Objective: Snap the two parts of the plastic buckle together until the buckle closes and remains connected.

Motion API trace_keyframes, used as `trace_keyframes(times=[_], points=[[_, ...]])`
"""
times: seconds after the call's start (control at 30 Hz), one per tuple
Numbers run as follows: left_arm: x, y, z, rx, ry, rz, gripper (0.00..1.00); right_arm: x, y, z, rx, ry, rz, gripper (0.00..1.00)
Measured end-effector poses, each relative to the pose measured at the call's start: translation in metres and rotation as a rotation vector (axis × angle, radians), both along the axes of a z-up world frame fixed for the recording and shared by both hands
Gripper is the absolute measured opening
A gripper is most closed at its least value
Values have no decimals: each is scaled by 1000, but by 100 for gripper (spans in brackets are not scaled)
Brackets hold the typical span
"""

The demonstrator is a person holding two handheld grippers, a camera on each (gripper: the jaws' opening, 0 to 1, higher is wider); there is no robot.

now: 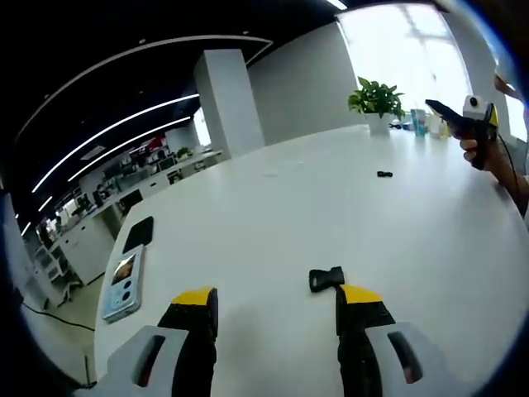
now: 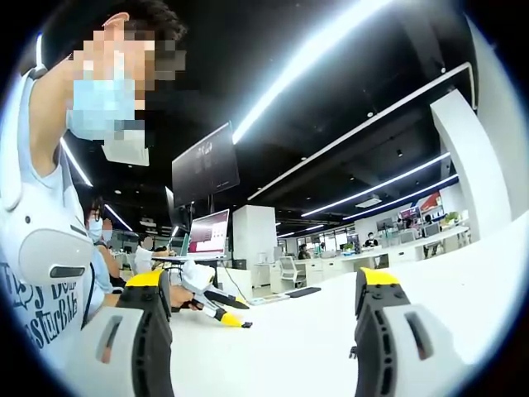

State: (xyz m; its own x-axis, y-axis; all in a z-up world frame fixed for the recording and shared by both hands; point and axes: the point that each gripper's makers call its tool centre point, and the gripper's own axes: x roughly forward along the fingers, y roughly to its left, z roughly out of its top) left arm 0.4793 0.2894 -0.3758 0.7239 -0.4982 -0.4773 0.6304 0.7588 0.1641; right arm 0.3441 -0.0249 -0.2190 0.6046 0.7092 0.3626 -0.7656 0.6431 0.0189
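Note:
One black buckle part (image 1: 326,279) lies on the white table (image 1: 331,207), just beyond the right jaw of my left gripper (image 1: 277,298). That gripper is open, yellow-tipped jaws wide apart, nothing between them. A second small black buckle part (image 1: 383,174) lies farther out on the table. A hand holds my right gripper (image 1: 461,118) up in the air at the far right, away from both parts. In the right gripper view my right gripper (image 2: 263,281) is open and empty, pointing across the room, and the left gripper (image 2: 218,308) shows low at the left.
Two phones, one with a light case (image 1: 124,281) and one black (image 1: 138,233), lie near the table's left edge. A potted plant (image 1: 377,99) and bottles (image 1: 421,122) stand at the far end. A person in a white shirt (image 2: 50,248) is at the left.

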Motion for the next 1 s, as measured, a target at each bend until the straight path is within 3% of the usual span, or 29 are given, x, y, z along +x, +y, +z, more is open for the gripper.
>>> trace_keyframes(times=[1.0], points=[[1, -18, -1, -28, -5, -10, 57, -1, 1, 1, -3, -3, 2, 94]])
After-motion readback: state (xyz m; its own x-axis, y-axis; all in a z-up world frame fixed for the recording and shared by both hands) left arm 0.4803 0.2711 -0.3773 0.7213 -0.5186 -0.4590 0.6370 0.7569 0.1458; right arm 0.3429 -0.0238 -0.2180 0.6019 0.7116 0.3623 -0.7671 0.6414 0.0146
